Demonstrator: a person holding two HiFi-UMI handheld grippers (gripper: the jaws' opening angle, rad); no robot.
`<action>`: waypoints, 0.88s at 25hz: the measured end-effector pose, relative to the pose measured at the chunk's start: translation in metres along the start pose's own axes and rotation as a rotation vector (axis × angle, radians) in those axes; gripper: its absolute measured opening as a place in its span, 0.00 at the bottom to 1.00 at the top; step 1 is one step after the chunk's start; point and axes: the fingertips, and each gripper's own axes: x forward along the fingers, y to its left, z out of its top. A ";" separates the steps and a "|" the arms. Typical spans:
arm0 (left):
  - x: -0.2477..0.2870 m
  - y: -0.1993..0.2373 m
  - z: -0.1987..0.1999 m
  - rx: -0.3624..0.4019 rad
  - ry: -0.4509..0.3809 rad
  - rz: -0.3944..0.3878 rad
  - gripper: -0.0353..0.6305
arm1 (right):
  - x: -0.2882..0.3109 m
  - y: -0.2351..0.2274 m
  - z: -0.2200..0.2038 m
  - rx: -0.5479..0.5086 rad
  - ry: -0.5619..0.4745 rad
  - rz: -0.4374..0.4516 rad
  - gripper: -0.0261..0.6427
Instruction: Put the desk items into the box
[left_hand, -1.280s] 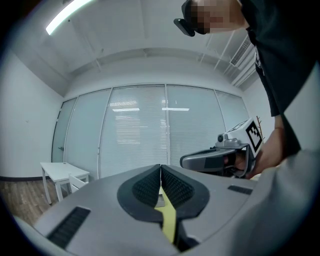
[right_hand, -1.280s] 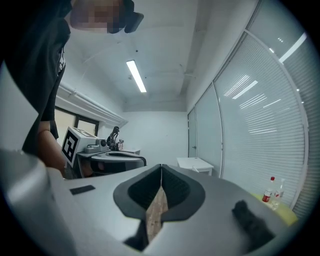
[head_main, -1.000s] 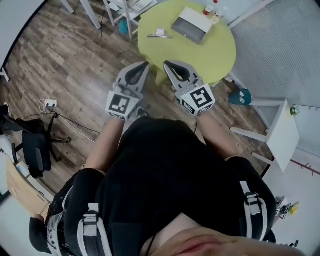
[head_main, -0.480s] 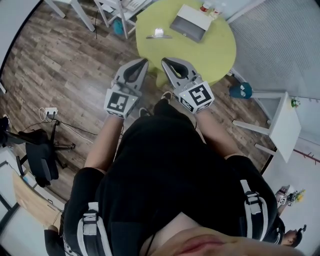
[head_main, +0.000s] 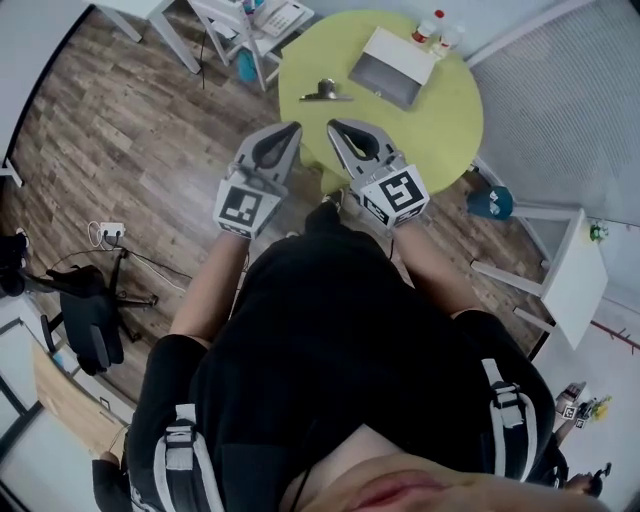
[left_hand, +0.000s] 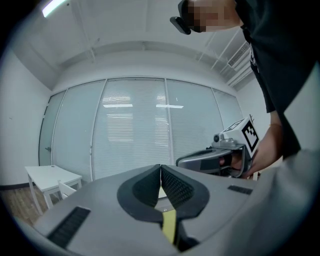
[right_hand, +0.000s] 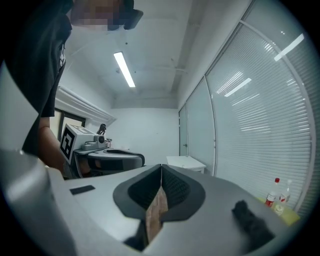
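A wood-plank floor (head_main: 150, 130) fills most of the head view, with a round yellow-green table (head_main: 420, 120) standing just ahead of the jaw tips. The left gripper (head_main: 292, 128) and the right gripper (head_main: 334, 127) are held side by side and roughly level. Each has its jaws pressed together on nothing, as both gripper views confirm. The task looks barely begun. The open shallow grey box (head_main: 392, 68) sits well beyond the right jaws, and nothing can be seen inside it. A small silvery metal clip-like item (head_main: 325, 92) lies on the tabletop straight ahead of both jaw pairs. Two small red-capped white bottles (head_main: 437, 27) stand past the box, further to the right. All three items are left to collect. The silvery item is too small to identify for certain. The gripper views look out over the room and miss most of the tabletop. The person's torso covers the floor below.
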 end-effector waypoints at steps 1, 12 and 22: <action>0.006 0.004 0.001 0.008 0.001 0.001 0.07 | 0.004 -0.008 0.000 -0.001 0.001 0.003 0.06; 0.102 0.035 0.001 0.030 0.006 0.044 0.07 | 0.031 -0.113 -0.013 0.026 0.025 0.026 0.06; 0.153 0.049 -0.010 0.049 0.018 0.091 0.07 | 0.039 -0.172 -0.037 0.070 0.048 0.032 0.06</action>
